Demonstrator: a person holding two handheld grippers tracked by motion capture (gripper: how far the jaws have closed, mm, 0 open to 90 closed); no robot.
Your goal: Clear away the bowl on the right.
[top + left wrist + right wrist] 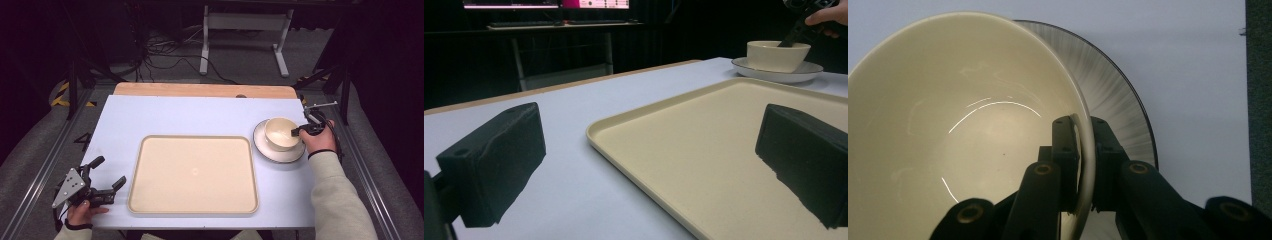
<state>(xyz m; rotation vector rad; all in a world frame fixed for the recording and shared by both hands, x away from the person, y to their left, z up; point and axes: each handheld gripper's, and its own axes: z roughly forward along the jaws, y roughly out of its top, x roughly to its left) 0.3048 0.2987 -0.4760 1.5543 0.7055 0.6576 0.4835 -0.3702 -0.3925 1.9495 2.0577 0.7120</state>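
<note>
A cream bowl (279, 131) (963, 125) stands on a white plate (265, 150) (1118, 100) at the right of the table. My right gripper (299, 131) (1085, 165) is shut on the bowl's right rim, one jaw inside the bowl and one outside. A large cream tray (194, 172) (704, 130) lies bare in the middle. My left gripper (111, 171) (651, 165) rests near the front left corner, open, with nothing between its jaws; it points across the tray's left edge. From there the bowl (776, 55), the plate (774, 76) and the right gripper (794, 35) show far off.
The pale blue table top (200, 112) has a wooden strip (200, 90) along its back edge. The table's right edge (1248, 100) runs close beside the plate, with dark floor beyond. Metal rails flank the table on both sides.
</note>
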